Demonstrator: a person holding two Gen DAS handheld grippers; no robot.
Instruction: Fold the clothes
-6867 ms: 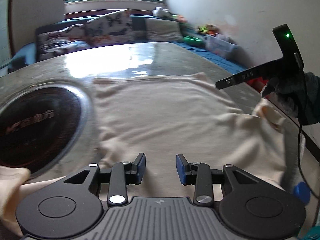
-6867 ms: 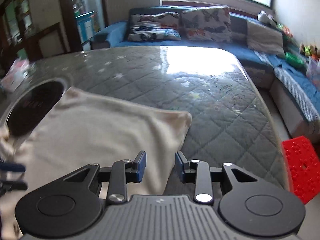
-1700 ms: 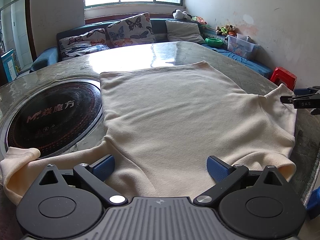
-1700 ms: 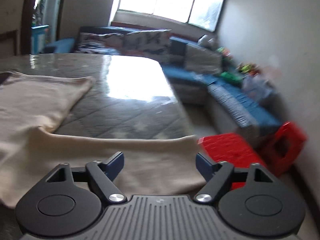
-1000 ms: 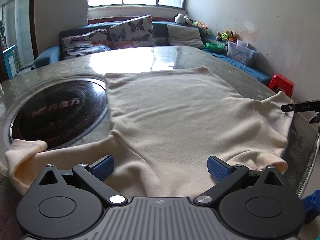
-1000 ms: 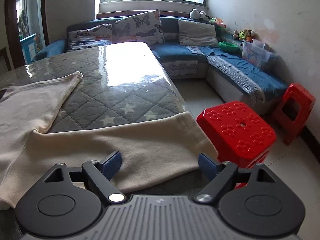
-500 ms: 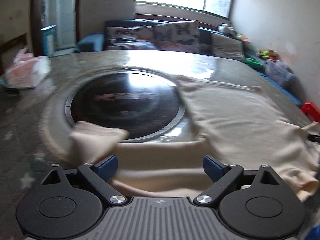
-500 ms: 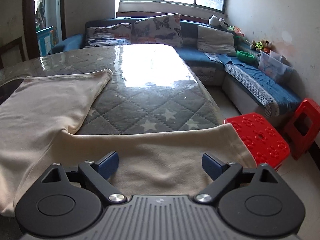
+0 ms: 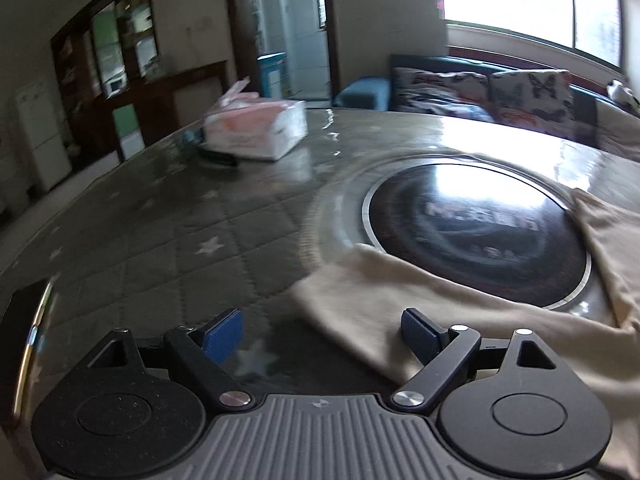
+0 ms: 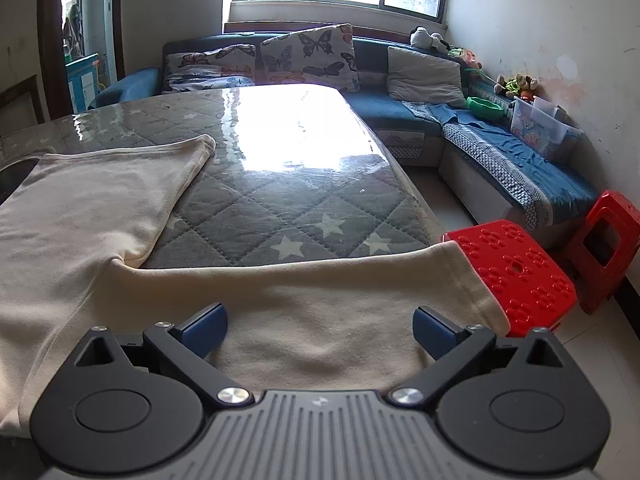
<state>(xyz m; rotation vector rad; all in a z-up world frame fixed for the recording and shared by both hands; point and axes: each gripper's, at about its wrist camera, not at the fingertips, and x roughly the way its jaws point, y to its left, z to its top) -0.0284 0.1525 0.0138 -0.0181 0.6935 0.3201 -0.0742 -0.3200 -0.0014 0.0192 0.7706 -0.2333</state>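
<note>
Cream shirt (image 10: 100,208) flat beneath both wide-open, empty tongs: left (image 9: 322,334), right (image 10: 320,326).

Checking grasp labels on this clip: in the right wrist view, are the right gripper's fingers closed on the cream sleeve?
No: the right gripper is wide open, its blue fingers spread apart above the cream sleeve.

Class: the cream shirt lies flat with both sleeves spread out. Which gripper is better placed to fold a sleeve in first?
Probably the right gripper: it is open with the right sleeve centred between its fingers. The left gripper sits off the left sleeve's end.
</note>
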